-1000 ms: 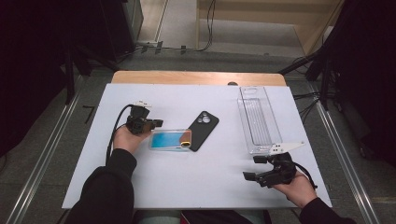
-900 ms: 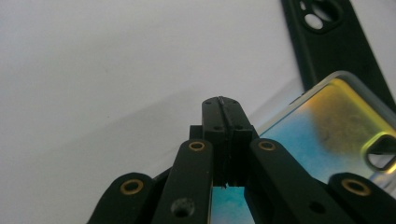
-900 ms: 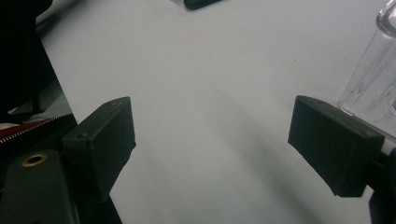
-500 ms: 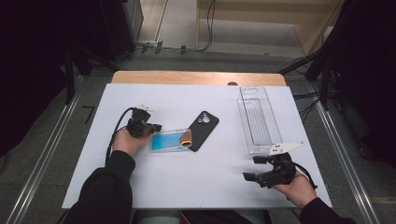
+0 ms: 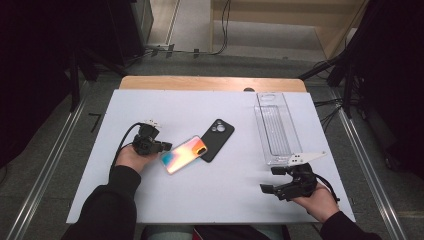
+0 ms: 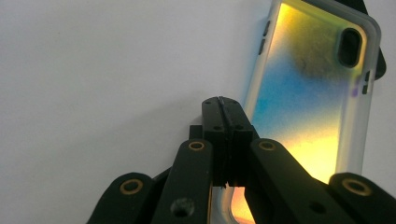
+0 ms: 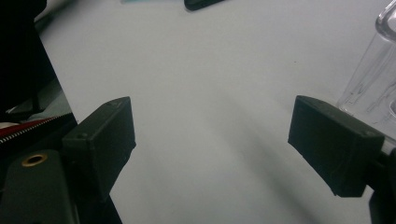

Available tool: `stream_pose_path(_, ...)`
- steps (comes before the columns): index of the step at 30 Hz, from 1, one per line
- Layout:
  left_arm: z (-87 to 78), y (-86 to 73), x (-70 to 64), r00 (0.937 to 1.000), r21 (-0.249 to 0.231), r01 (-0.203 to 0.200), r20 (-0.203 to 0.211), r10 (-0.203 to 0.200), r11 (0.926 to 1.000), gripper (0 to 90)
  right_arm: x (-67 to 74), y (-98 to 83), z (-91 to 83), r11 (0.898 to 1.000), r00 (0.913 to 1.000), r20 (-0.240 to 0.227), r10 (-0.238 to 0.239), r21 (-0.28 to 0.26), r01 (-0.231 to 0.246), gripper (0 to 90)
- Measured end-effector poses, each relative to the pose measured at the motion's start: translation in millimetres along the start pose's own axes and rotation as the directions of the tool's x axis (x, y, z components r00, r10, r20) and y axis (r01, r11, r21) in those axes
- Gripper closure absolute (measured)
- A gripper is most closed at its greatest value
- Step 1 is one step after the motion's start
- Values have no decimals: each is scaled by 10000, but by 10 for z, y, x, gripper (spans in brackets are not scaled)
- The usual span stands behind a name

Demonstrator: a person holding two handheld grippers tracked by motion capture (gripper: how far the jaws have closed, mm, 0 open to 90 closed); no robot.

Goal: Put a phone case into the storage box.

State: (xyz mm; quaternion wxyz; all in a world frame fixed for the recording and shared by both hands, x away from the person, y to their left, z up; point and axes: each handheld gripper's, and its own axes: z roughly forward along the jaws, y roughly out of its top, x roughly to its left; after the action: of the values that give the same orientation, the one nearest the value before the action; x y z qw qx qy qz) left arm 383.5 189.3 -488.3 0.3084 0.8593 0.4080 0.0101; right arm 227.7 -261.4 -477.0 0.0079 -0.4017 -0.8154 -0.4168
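An iridescent phone case [image 5: 184, 154] lies slantwise on the white table [image 5: 200, 105], its far corner against a black phone [image 5: 217, 140]. My left gripper [image 5: 166, 146] is shut, with its tips at the case's left end. In the left gripper view the closed jaws [image 6: 225, 103] sit over the near edge of the case [image 6: 308, 93]; whether they pinch its rim is hidden. My right gripper [image 5: 272, 180] rests open near the front right of the table. Its jaws [image 7: 217, 140] stand wide apart over bare tabletop.
A clear plastic tray [image 5: 276, 127] stands at the right, just beyond the right gripper, and its wall [image 7: 373, 79] shows beside the right jaw. The black phone [image 7: 203, 3] is far ahead of the right gripper. A wooden strip [image 5: 210, 83] runs along the table's back edge.
The case has turned from lying crosswise to slanting, its right end swung toward the black phone, and its sheen went from blue to orange. The right gripper has not moved.
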Motion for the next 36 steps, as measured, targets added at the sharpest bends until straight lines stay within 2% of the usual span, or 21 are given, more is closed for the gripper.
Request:
stream_pose_path(5,-15,-31,-8,9995,-117,260,174,-258,9996,891,-6,1,-3,10000,10000,3,10,-4,-10,131)
stream_pose_path(7,-28,-33,23,9987,-253,450,260,-443,9987,836,-9,2,-5,10000,10000,1,15,-32,-15,131)
stream_pose_path(10,-95,-20,34,9965,-735,703,505,-667,9948,789,-8,4,-5,10000,10000,6,2,-54,-2,131)
stream_pose_path(12,-171,-10,28,9948,-1125,798,722,-719,9904,691,-8,5,-3,10000,10000,17,13,-76,-13,131)
stream_pose_path(14,-243,-14,6,9935,-1468,752,955,-615,9863,577,-9,6,-4,10000,10000,14,6,-97,-6,131)
stream_pose_path(16,-293,-37,-37,9924,-1545,536,1179,-355,9865,472,-10,6,-5,9999,10000,23,-15,-136,15,131)
stream_pose_path(18,-326,-70,-106,9937,-1545,80,1120,94,9880,409,-10,6,-4,9999,10000,52,-20,-160,20,131)
stream_pose_path(21,-370,-122,-207,9917,-1549,-240,1211,431,9876,400,-4,4,5,9998,9999,32,108,-163,-108,131)
stream_pose_path(24,-415,-155,-277,9874,-1740,-48,1548,322,9847,362,-2,6,9,9998,9999,24,120,-185,-120,131)
stream_pose_path(29,-480,-228,-385,9795,-1918,-45,1970,430,9814,325,-5,8,15,9997,10000,42,91,-240,-90,131)
stream_pose_path(33,-518,-298,-474,9800,-1782,-126,1931,475,9839,296,-8,16,41,9996,9999,62,126,-238,-124,131)
stream_pose_path(36,-539,-365,-547,9808,-1849,-272,1847,620,9824,295,-3,29,71,9998,10000,-10,53,-182,-53,131)
